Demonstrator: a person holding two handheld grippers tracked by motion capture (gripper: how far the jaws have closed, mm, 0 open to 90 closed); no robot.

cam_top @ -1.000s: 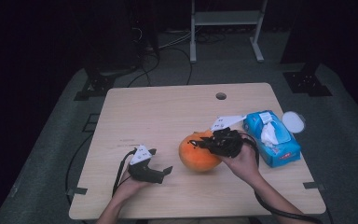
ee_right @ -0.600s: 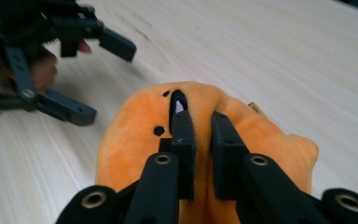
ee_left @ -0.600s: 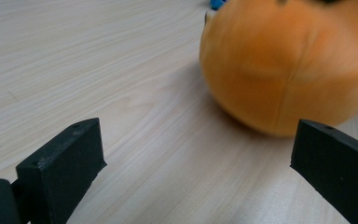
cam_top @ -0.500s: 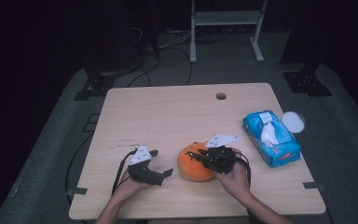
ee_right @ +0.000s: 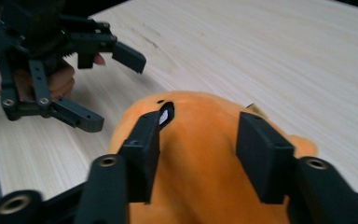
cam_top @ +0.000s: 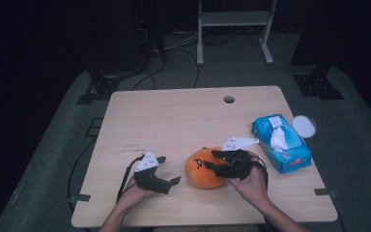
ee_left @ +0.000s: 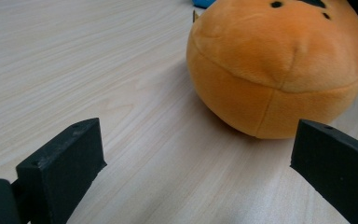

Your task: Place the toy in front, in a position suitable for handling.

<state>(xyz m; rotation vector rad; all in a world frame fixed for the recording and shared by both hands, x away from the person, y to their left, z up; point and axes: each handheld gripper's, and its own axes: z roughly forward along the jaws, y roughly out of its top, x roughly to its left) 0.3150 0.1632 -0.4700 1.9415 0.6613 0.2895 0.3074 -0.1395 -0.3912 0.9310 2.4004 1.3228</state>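
Right tongs [ee_right: 198, 149]: jaws just opened, straddling the orange plush toy [cam_top: 204, 168] without pressing.
Left tongs [ee_left: 205, 163]: wide open, empty.
Toy: table [cam_top: 174, 121], 6 o'clock edge.
Unclear: the toy's underside.

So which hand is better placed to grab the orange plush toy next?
Right. The right tongs are open over the orange plush toy, jaws either side. The left tongs sit open beside it, apart.

A recording lab or studio was suggested: a pale wooden worktop [cam_top: 174, 121] was set on grey carpet [cam_top: 53, 159], ringed by dark surroundings, with black cables [cam_top: 174, 46], black stand feet [cam_top: 319, 87] and a white metal frame [cam_top: 234, 19] behind.
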